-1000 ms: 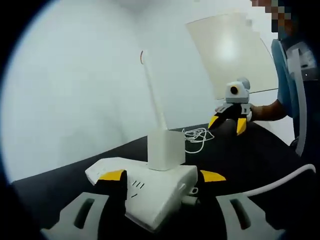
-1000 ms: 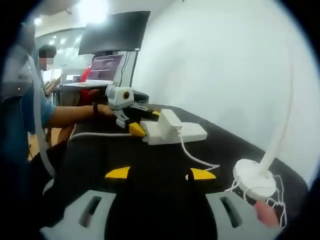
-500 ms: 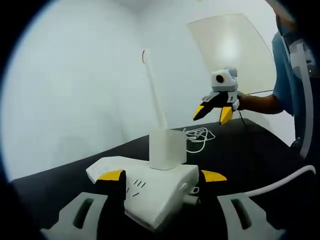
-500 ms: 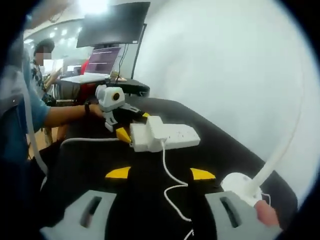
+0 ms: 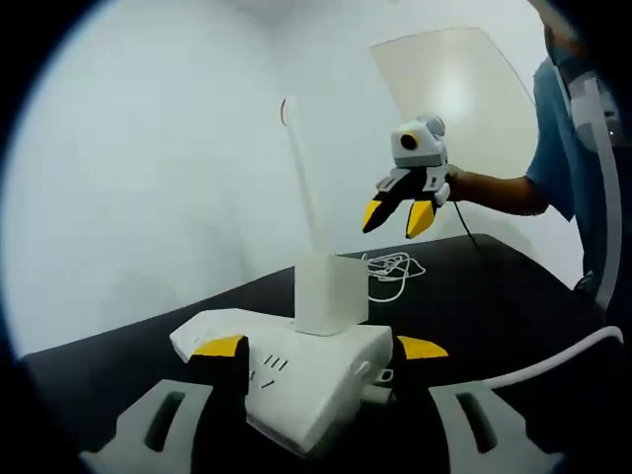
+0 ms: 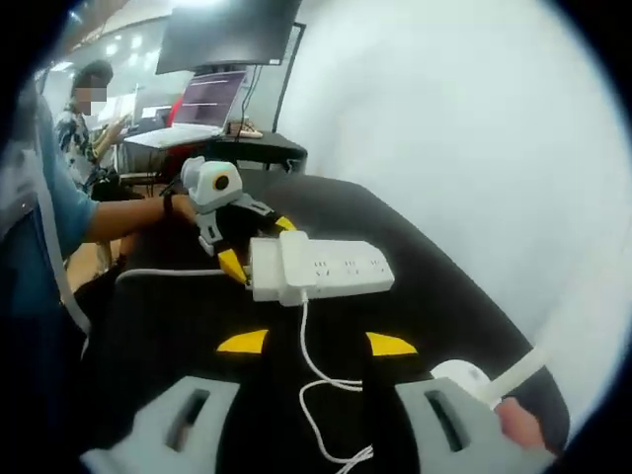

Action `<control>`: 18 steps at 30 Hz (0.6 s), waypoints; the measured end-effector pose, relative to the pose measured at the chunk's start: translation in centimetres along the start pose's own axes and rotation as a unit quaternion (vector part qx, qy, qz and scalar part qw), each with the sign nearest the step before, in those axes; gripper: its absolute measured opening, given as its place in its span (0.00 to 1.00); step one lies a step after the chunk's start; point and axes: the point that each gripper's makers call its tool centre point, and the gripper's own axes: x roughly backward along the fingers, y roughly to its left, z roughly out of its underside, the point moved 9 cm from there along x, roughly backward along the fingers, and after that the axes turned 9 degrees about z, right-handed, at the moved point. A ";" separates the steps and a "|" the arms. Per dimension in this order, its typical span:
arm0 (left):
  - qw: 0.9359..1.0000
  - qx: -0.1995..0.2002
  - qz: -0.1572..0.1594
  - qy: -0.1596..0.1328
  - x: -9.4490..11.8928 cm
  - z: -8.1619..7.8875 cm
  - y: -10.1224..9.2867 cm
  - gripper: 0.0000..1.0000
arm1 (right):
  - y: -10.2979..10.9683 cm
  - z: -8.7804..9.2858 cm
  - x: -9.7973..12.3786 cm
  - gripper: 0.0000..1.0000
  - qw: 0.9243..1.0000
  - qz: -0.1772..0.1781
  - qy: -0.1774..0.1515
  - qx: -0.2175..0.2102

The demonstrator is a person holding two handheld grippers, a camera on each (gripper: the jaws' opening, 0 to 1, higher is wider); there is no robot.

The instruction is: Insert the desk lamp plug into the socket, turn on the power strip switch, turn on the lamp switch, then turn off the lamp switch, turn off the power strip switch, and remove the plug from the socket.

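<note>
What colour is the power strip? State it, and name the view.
White. The power strip shows best in the right gripper view, lying on the black table.

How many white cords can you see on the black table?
2. The thin lamp cord runs from the plug in the power strip toward the lamp base. The thicker strip cord leaves the strip's other end. More may be hidden.

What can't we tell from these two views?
- Strip switch state: too small on the power strip in the right gripper view; in the left gripper view the plug and fisheye angle hide it.
- Lamp head: the stem fades into the white wall in the left gripper view.
- Lamp base: cut off by the right gripper's finger in the right gripper view.
</note>
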 end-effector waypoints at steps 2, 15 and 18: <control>1.000 0.000 0.000 0.000 0.0 0.0 -0.1 0.56 | 0.0 -0.3 -0.4 0.35 1.000 -0.010 0.010 0.004; 1.000 0.000 0.002 -0.001 0.0 0.0 -0.2 0.56 | 0.2 -0.5 -4.0 0.26 0.994 -0.063 0.089 -0.001; 1.000 0.000 0.002 -0.001 0.0 0.0 -0.2 0.56 | 0.3 -0.6 -4.5 0.26 0.993 -0.067 0.095 0.000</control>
